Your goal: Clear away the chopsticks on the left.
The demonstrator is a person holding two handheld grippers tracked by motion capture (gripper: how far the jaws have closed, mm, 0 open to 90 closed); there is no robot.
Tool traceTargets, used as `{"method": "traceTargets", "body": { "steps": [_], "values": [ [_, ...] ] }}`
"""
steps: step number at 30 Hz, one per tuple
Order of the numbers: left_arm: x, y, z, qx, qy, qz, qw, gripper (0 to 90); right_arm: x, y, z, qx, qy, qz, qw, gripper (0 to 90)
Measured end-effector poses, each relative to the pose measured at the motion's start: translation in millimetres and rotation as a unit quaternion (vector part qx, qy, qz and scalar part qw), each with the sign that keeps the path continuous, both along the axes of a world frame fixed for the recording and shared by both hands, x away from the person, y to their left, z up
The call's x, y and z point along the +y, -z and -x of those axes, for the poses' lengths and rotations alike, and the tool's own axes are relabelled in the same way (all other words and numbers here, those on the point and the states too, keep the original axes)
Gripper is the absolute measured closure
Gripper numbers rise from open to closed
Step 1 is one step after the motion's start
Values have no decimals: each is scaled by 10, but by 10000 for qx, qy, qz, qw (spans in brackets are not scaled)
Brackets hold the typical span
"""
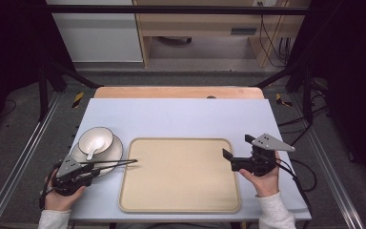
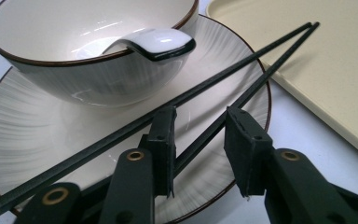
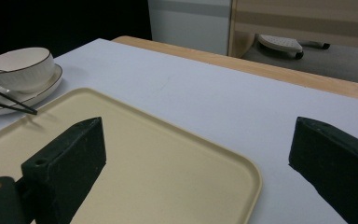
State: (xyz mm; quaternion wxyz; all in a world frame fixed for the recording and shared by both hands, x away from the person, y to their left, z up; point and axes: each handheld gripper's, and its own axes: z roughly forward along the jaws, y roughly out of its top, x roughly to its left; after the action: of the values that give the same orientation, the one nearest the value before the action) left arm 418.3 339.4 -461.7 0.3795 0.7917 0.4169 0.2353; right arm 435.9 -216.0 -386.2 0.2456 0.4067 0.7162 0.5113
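High view: the left gripper [image 1: 89, 170] sits at the near left of the table [image 1: 181, 114], over the near edge of the plate [image 1: 115, 153] that carries the bowl [image 1: 96, 140] and its spoon [image 1: 91, 153]. The 2 chopsticks [image 1: 119, 163] lie across the plate with their tips out over the left rim of the tray [image 1: 181, 176], which has nothing on it. So by my reading nothing is moved yet; the pick-up is just starting. The right gripper [image 1: 229, 160] hangs over the tray's right side, level, pointing left.

Left gripper view: the left gripper [image 2: 200, 140] has its jaws narrowed around 1 chopstick [image 2: 242, 98], the pads near it but not clearly pressing; the other chopstick [image 2: 121, 135] runs outside the left jaw. The hand is low, angled along the plate [image 2: 37, 112].

Right gripper view: the right gripper [image 3: 196, 158] stands wide apart with nothing between its jaws, above the tray [image 3: 168, 168].
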Motion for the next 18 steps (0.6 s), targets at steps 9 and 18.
{"method": "traceTargets", "body": {
  "steps": [9,18],
  "values": [
    [-27,-9,7,76,-11,-25,10000,718,-3,0,-2,7,11,9,10000,39],
    [-54,-14,12,68,-86,-53,9999,786,-6,-1,-3,4,8,15,10000,38]
  ]
}}
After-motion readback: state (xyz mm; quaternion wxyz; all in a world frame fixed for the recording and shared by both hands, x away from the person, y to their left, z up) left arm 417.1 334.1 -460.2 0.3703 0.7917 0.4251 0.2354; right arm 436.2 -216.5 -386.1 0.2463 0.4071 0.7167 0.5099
